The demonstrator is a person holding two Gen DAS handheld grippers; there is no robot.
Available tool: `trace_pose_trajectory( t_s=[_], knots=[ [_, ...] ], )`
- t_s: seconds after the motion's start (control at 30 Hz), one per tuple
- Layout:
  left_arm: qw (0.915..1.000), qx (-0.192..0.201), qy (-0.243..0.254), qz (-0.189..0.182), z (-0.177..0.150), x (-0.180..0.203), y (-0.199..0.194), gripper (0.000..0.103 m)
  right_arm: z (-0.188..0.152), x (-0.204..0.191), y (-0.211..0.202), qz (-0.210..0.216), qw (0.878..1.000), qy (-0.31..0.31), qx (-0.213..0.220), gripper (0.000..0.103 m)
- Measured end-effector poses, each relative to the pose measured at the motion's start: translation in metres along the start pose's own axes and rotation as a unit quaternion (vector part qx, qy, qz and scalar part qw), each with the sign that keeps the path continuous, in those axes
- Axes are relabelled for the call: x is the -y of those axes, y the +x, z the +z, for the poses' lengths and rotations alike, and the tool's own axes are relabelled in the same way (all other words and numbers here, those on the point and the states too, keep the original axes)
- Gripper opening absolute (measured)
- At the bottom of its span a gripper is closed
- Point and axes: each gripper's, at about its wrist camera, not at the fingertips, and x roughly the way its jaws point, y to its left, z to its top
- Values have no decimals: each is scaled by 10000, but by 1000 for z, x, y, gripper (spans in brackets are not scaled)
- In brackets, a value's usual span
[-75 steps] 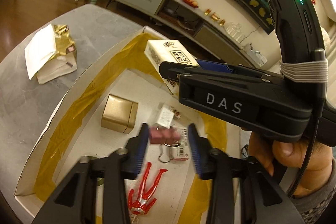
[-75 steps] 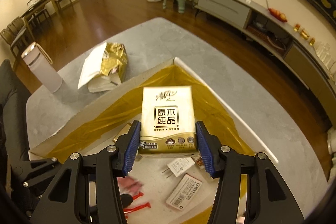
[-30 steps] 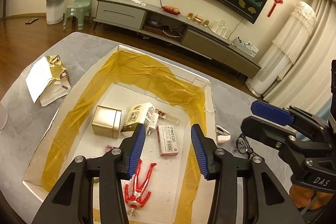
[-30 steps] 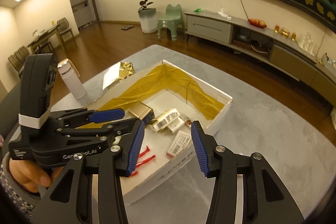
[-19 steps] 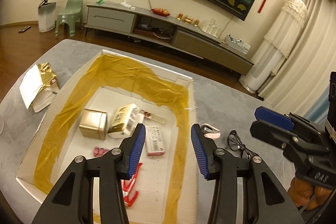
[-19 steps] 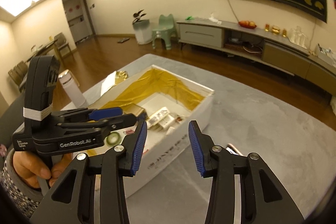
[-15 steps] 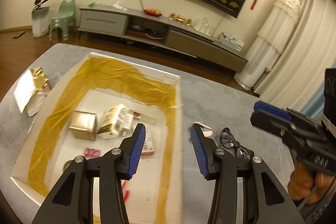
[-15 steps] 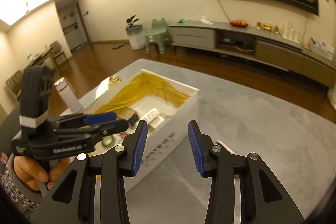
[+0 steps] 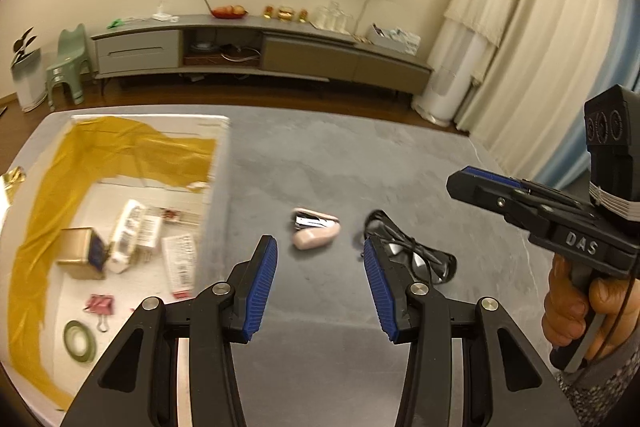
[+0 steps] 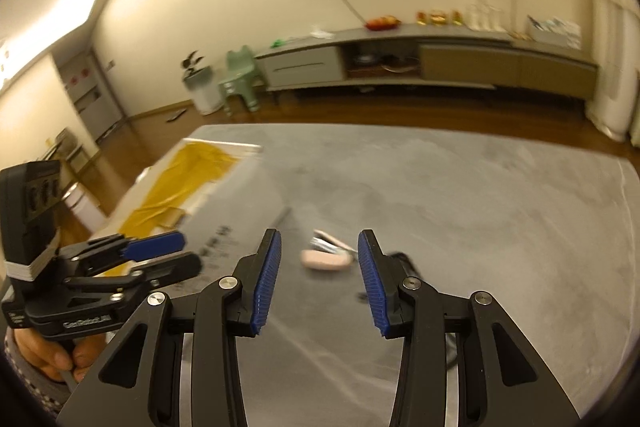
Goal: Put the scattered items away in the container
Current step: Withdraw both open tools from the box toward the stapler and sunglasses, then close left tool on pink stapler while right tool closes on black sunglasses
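On the grey table [image 9: 340, 155], just right of the white box [image 9: 218, 187] with its yellow lining, a pink stapler [image 9: 316, 231] lies on its side, and a pair of dark glasses [image 9: 420, 259] sits close beside it on the right. The left gripper [image 9: 320, 285] hangs above the tabletop with its blue-padded fingers spread wide and nothing between them; the stapler shows in the gap ahead. The right gripper [image 10: 318, 277] is likewise wide and empty, pointed at the same stapler [image 10: 324, 259]. Inside the box I can make out a gold tin [image 9: 82, 257], a tissue pack [image 9: 128, 241], a labelled packet [image 9: 182, 265], a pink binder clip [image 9: 100, 307] and a green tape roll [image 9: 80, 341], all blurred. A hand [image 9: 580, 307] grips the right tool's handle.
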Motion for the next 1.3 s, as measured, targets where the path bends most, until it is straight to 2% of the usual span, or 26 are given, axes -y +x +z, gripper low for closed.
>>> trace_pose_trajectory(
  t_s=[0.2, 0.27, 0.53, 1.0, 1.07, 1.1, 1.17, 1.2, 1.3],
  knots=[
    [9995, -259, 152, 106, -1, 16, 35, 53, -17, 41, 18, -170, 9989, 313, -317, 43],
    [9992, -313, 142, 188, 0, 18, 46, 56, -18, 43, 25, -195, 9987, 269, -386, 43],
    [9974, -495, 112, 505, 2, 12, 82, 56, -32, 42, 50, -429, 9963, -210, -714, 43],
    [9930, -558, 75, 1034, 3, -2, 152, 56, -48, 72, 80, -732, 9913, -294, -1051, 43],
    [9934, -599, -35, 980, 0, -7, 160, 56, -52, 72, 83, -752, 9898, -389, -1144, 43],
    [9949, -650, -134, 763, -3, -8, 163, 56, -52, 73, 84, -758, 9891, -432, -1183, 42],
    [9957, -899, -184, -128, -5, -2, 163, 58, -54, 75, 86, -838, 9866, -507, -1301, 42],
    [9956, -887, -68, -302, -4, 3, 159, 58, -53, 76, 84, -889, 9860, -486, -1325, 42],
    [9982, -509, 270, 174, 1, 6, 145, 58, -49, 76, 77, -970, 9857, -576, -1255, 42]
  ],
)
